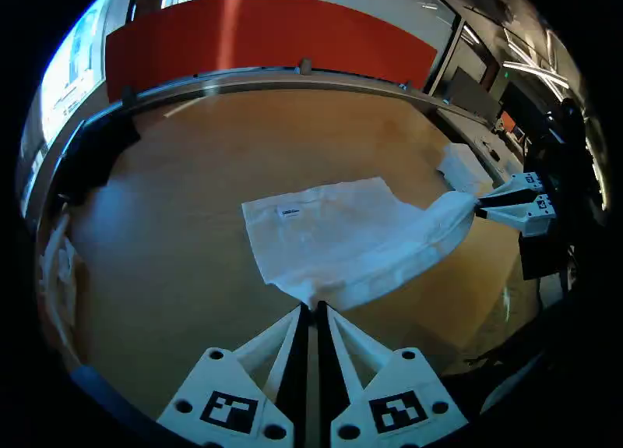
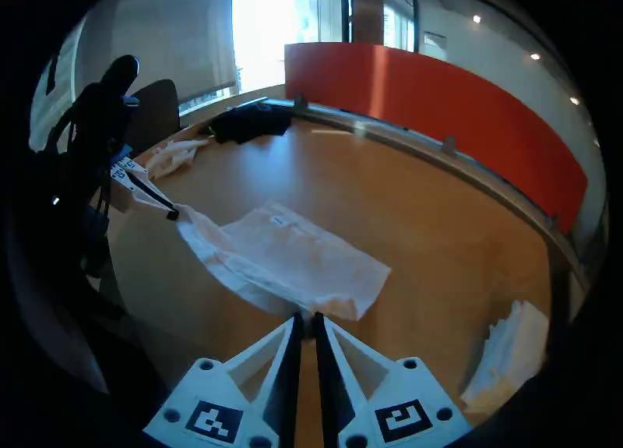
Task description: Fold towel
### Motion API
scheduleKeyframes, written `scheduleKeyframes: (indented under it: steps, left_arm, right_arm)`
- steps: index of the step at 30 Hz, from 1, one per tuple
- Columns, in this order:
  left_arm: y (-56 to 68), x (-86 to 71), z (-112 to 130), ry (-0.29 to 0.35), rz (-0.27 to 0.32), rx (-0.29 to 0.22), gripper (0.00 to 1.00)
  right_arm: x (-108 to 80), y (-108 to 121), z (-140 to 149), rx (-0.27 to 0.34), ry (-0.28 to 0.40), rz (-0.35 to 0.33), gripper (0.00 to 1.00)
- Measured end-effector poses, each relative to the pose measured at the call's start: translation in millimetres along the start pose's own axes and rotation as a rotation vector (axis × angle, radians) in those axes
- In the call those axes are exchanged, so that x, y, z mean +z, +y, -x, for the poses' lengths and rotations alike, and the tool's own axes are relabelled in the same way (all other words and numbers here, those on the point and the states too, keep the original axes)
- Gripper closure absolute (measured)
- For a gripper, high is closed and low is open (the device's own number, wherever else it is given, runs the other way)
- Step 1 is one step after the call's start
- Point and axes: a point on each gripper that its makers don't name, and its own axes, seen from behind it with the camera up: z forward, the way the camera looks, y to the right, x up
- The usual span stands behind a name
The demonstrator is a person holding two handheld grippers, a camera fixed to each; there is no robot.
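table: big, wood, with a red panel along the far edge. towel sits mid-table, most of it flat on the wood, with the edge on my side lifted. It's white, thin and limp. The middle lies smooth, there's a small tag near the far edge, and the lifted side sags and ropes into creases toward the right gripper. Spare white cloths are stacked off to one side, well apart from it. A dark bundle at the far end is also clear of it. left gripper: fingers nearly together, pinching one corner of the lifted edge. The right gripper is the same, narrow and clamped on the other corner of that edge, with cloth drawn up to its tips. Step as I read it: first fold, both corners picked up, carry-over not yet made. Next move calls for raising both corners together, spreading them enough to straighten the edge, sweeping across to the far edge, and laying the corners down square on the far ones before letting go. Risks: the fabric is thin and the right end is bunched, so the fold may land skewed or wrinkled unless I tension the edge first. There's also very little cloth between the tips, so it could slip if I pull hard.
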Motion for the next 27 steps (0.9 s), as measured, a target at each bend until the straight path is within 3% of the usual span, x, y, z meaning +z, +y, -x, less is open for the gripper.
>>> scheduleKeyframes:
  steps: [14, 27]
  left_arm:
    - [-15.7, 27.1, -27.3, 0.035, -0.025, -0.017, 0.92]
    - [-33.6, 59.4, -49.7, 0.033, -0.043, 0.007, 0.92]
  right_arm:
    - [27.1, 23.8, -6.6, 0.029, -0.019, 0.022, 0.88]
    - [55.0, 49.0, -6.0, 0.038, -0.051, 0.038, 0.88]
